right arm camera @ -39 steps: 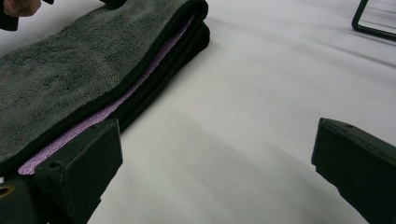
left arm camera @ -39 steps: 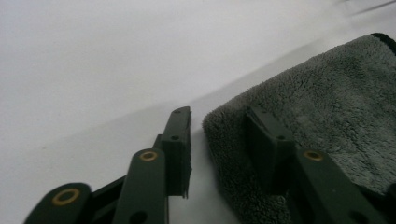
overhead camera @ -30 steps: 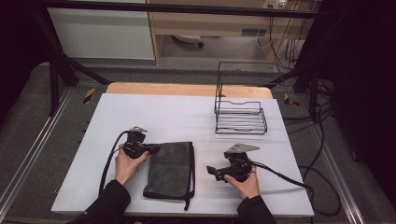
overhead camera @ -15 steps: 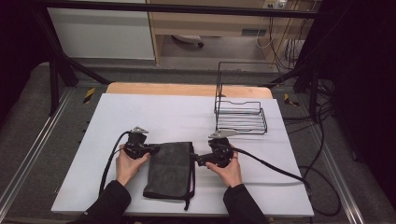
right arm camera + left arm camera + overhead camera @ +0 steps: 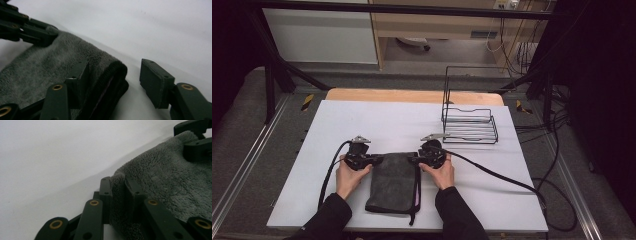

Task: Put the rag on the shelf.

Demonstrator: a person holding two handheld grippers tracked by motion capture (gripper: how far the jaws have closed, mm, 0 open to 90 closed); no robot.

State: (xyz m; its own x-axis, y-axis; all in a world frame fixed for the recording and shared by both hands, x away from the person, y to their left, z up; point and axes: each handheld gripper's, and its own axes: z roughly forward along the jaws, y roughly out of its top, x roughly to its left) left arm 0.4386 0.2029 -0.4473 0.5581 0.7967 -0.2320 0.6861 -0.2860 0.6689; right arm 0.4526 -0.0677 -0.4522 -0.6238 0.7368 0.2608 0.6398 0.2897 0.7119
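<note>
Towel: a dark grey folded towel lies flat on the white tabletop, right between the two claws, its far edge running from one to the other.
Left claw: the left claw sits at the towel's far left corner and it's clamped down, both pads pinching the fluffy corner tight in the left gripper view.
Right claw: the right claw is at the far right corner, and its jaws have just been closing in. The thick folded corner sits between them: one pad is against the pile, the other stands just clear of the fold, so there's no grip yet.
Hands: the person's left hand and right hand each sit behind their claw, either side of the towel.
Cord: a thin dark strap runs along the towel's right edge, on the right claw's side.
Rack: a black wire rack stands well beyond the right claw, farther back on the tabletop.
</note>
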